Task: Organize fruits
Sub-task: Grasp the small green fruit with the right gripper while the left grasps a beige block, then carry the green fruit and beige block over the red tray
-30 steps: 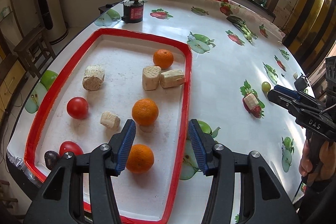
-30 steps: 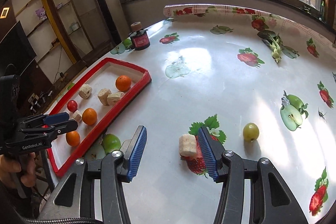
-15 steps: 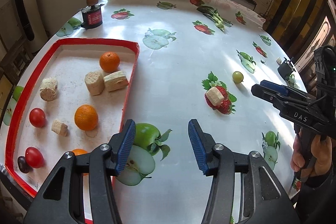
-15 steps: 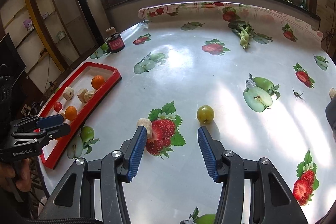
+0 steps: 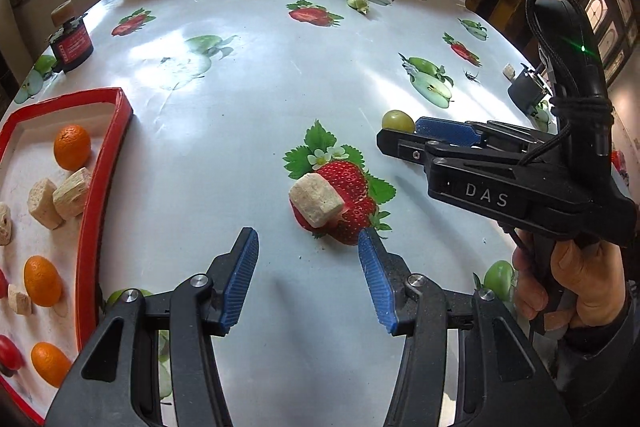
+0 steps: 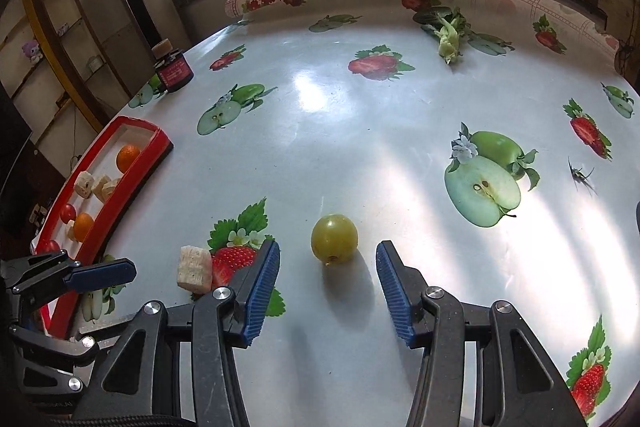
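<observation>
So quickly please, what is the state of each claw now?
Left claw: open, empty, just short of the pale chunk.
Right claw: open, empty, just short of the green grape.

glossy printed plastic cloth on bench (image 6: 340, 131), smooth waxy grape (image 6: 334, 238), rough porous pale chunk (image 5: 316, 199), matt black plastic hand-held gripper (image 5: 308, 275) with ribbed blue pads (image 5: 240, 277)
</observation>
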The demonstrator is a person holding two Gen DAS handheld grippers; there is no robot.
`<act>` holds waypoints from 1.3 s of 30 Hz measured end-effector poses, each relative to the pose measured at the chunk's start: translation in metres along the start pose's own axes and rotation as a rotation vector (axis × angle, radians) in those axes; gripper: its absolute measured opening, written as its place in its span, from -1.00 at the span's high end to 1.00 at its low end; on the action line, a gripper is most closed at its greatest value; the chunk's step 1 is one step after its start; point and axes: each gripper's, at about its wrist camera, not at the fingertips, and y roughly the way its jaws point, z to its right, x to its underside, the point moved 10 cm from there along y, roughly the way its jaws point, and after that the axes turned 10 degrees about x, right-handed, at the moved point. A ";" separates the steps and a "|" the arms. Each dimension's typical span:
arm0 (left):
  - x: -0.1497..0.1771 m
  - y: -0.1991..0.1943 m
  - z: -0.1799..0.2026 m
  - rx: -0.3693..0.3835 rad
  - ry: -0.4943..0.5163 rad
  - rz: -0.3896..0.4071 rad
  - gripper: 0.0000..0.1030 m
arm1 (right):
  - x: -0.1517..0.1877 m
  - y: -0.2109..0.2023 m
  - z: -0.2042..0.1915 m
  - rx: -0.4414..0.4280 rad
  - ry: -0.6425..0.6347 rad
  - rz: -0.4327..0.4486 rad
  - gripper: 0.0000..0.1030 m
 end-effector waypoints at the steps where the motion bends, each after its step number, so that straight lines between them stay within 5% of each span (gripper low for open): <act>1: -0.002 0.005 0.000 -0.008 -0.001 -0.002 0.02 | 0.000 0.005 0.000 0.000 -0.004 -0.007 0.07; 3: -0.007 0.013 0.001 -0.014 0.007 0.004 0.02 | -0.001 0.007 0.002 0.001 -0.007 0.002 0.43; 5: -0.010 0.020 0.001 -0.013 0.009 -0.002 0.03 | -0.001 0.005 0.004 -0.023 0.013 0.004 0.50; 7: -0.014 0.023 0.003 -0.022 0.024 0.009 0.09 | 0.000 0.000 0.008 -0.011 0.016 0.016 0.50; 10: -0.017 0.025 0.004 -0.024 0.035 0.012 0.46 | 0.002 -0.009 0.014 -0.018 0.032 0.027 0.50; 22: -0.006 0.001 0.006 -0.007 0.033 0.036 0.46 | 0.007 -0.039 0.012 -0.040 0.049 0.060 0.50; 39: 0.011 -0.066 -0.034 -0.052 -0.030 0.138 0.45 | 0.007 -0.059 -0.046 -0.080 -0.018 0.083 0.50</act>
